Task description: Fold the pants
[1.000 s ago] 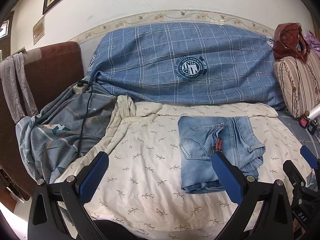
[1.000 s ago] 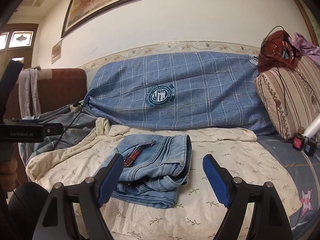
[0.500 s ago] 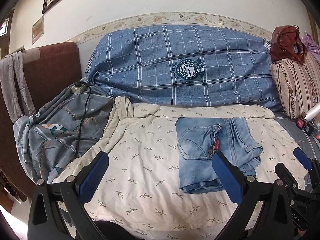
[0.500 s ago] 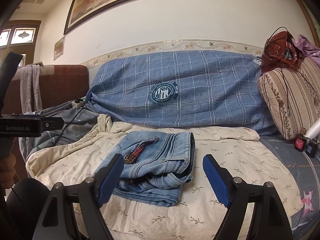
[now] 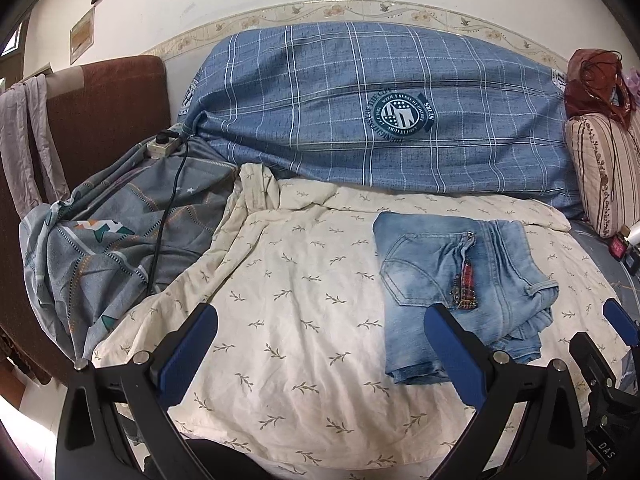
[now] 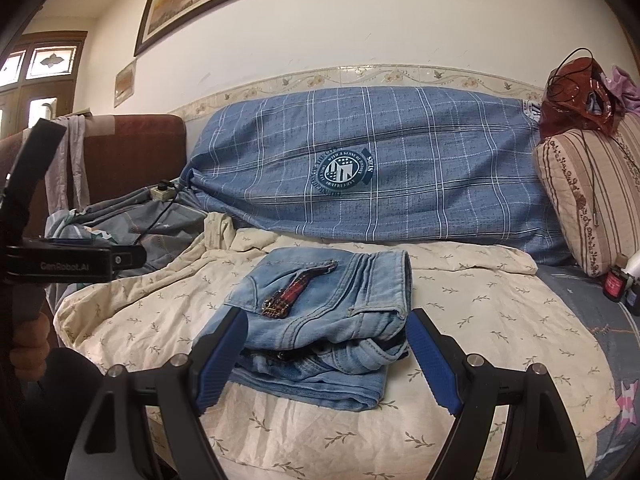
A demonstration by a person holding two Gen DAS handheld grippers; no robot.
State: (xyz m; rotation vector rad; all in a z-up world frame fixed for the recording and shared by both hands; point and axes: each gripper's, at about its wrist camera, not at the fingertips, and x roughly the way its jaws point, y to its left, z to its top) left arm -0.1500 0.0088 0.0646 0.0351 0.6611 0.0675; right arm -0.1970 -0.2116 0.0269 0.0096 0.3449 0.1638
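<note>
Faded denim pants [image 6: 320,320], folded into a thick rectangular stack, lie centre frame on a cream leaf-print quilt [image 6: 480,320]. Right gripper [image 6: 326,356] spread wide, empty, ribbed blue pads flanking the stack. Left gripper [image 5: 318,344] likewise released, lower centre over the wrinkled quilt.

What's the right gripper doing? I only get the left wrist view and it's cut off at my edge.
Observer: The right gripper has its fingers open with nothing gripped; the folded jeans lie just ahead of them.
Operator: Is the fold tidy on that side?
Observer: No. Under the flat top layer, loose layers bunch out at the near edge.
Operator: Anything near my left gripper that I can't see?
Observer: Only a hand on its handle, at the left edge of the right wrist view. The left gripper itself is open over the cream sheet.
</note>
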